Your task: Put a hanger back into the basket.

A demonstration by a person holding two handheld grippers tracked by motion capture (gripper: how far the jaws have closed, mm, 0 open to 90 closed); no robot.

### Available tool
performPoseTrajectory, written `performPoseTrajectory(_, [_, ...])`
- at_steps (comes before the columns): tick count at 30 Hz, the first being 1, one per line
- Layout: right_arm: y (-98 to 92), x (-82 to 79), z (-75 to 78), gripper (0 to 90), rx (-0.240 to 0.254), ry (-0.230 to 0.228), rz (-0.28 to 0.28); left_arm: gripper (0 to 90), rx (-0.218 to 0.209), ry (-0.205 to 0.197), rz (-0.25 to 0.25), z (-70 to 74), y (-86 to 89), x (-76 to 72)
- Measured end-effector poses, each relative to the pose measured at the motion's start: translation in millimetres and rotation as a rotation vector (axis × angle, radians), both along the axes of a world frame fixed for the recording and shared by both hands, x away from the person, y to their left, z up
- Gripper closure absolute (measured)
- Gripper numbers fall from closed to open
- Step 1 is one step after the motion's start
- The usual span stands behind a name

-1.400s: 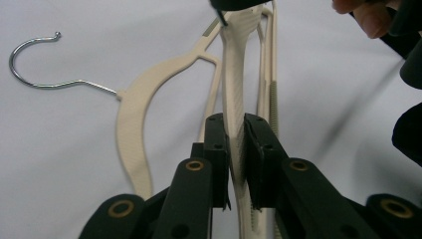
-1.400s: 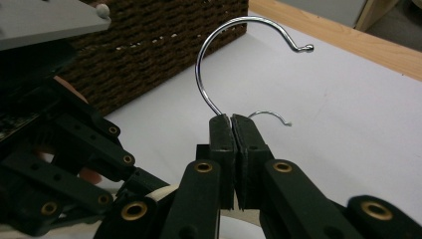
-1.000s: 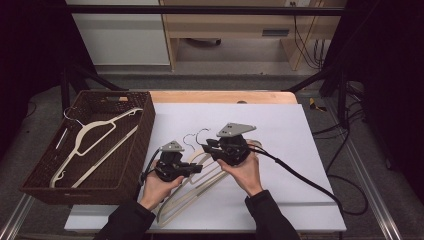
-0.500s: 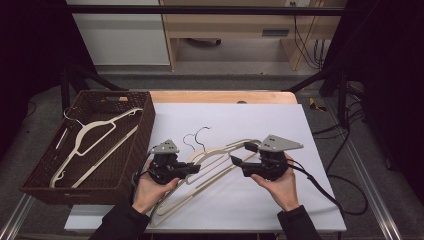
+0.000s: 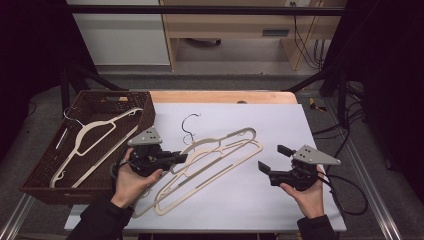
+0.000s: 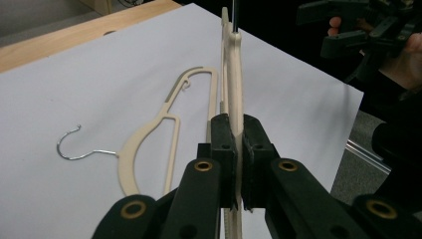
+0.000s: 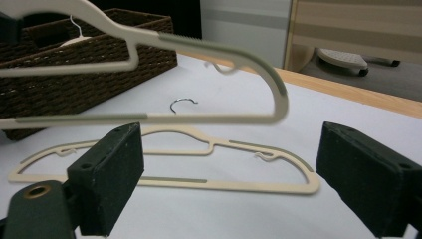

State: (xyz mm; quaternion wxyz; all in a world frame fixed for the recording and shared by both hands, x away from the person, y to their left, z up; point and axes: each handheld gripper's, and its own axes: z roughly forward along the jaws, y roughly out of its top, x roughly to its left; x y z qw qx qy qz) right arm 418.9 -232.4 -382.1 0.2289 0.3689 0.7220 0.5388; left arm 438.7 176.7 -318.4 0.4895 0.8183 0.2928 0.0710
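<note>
My left gripper [image 5: 179,158] is shut on a cream hanger [image 5: 235,136] and holds it a little above the white sheet; in the left gripper view that hanger [image 6: 233,94] runs edge-on between the pressed pads. A second cream hanger [image 5: 200,187] lies flat on the sheet beneath it, its metal hook [image 6: 74,144] off to the side. My right gripper [image 5: 274,158] stands to the right of both hangers, and its jaws have just been opening with nothing between them. From the right gripper [image 7: 234,184] I see the lifted hanger [image 7: 199,50] above the lying one [image 7: 199,164].
A dark wicker basket [image 5: 145,120] stands at the left edge of the table with another cream hanger [image 5: 95,135] inside. A white sheet [image 5: 300,120] covers the wooden table. Cables trail off the right side.
The right gripper let go of the hangers, opened and moved off to the right. The left gripper, still shut on its hanger, rose and lifted it off the sheet.
</note>
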Motion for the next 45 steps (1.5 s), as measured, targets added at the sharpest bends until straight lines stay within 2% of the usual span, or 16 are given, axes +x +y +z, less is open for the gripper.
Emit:
performPoseTrajectory(9, [-14.6,-4.5,-7.4,6.9,-0.037,-0.002,-0.053,86.1,0.002,-0.038,0.025,21.9,22.8,3.3])
performPoseTrajectory(13, [-19.2,-5.1,-7.8,6.4,-0.042,-0.007,-0.066,86.1,0.029,-0.055,0.027,30.3,33.6,7.5])
performPoseTrajectory(19, [-23.9,-5.3,-8.4,6.1,-0.048,-0.004,-0.078,86.1,0.040,-0.084,0.032,41.3,51.0,13.0])
performPoseTrajectory(22, [-25.5,-4.9,-9.5,6.0,-0.044,0.002,-0.089,86.1,0.057,-0.100,0.039,47.9,61.3,15.4])
performPoseTrajectory(30, [-29.9,-5.0,-10.2,5.2,-0.048,0.001,-0.103,86.1,0.041,-0.132,0.073,64.4,98.5,26.7])
performPoseTrajectory(36, [-33.0,-4.7,-10.1,4.8,-0.052,-0.003,-0.110,86.1,0.046,-0.143,0.107,71.4,124.7,34.7])
performPoseTrajectory(40, [-33.9,-5.2,-9.2,4.7,-0.046,-0.003,-0.114,86.1,0.034,-0.145,0.133,71.8,141.1,39.7])
performPoseTrajectory(45, [-35.0,-5.3,-8.5,4.5,-0.041,-0.005,-0.120,86.0,0.038,-0.138,0.158,69.3,158.4,43.6])
